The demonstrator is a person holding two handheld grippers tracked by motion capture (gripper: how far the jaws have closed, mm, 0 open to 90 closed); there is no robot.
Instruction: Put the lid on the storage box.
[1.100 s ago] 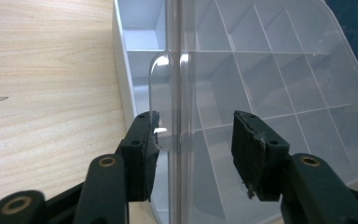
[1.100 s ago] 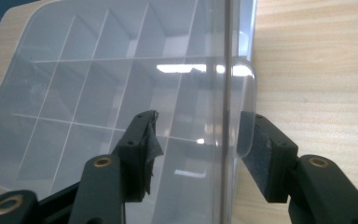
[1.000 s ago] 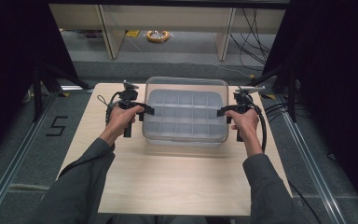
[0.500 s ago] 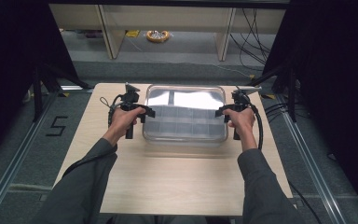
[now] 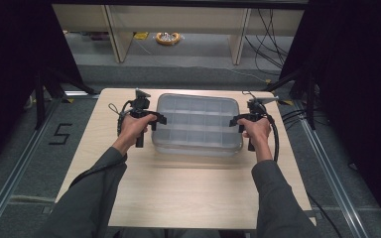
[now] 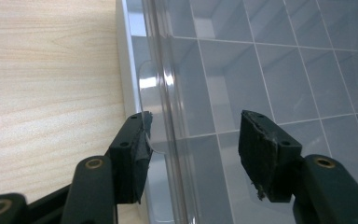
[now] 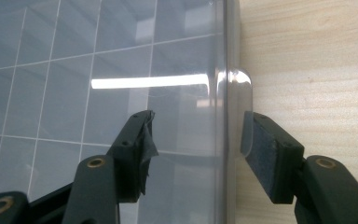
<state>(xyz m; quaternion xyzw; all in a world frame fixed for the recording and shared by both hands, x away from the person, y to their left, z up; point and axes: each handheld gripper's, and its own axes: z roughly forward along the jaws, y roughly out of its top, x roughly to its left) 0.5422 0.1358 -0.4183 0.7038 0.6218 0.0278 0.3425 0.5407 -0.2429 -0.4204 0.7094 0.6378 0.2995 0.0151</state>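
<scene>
A clear plastic compartment box (image 5: pixel 197 124) with a see-through lid lies on the wooden table (image 5: pixel 188 193), toward its far side. My left gripper (image 5: pixel 155 119) is at the box's left edge and my right gripper (image 5: pixel 237 120) at its right edge. In the left gripper view the gripper (image 6: pixel 193 140) is open astride the lid's rim, one jaw beside a small lid tab (image 6: pixel 149 84), the other above the box (image 6: pixel 261 70). In the right gripper view the gripper (image 7: pixel 198 135) is open astride the opposite rim, by another tab (image 7: pixel 239 81) of the box (image 7: pixel 74 60).
Bare tabletop stretches between the box and the near edge. Behind the table stand shelf legs, with a yellow roll (image 5: pixel 167 38) on the floor. Cables (image 5: pixel 278 144) trail from the grippers. A "5" (image 5: pixel 59 134) is marked on the floor at left.
The box's top looked taller a second ago, then caught glare; now it lies flat and lower. Both hands have come slightly toward the near side.
</scene>
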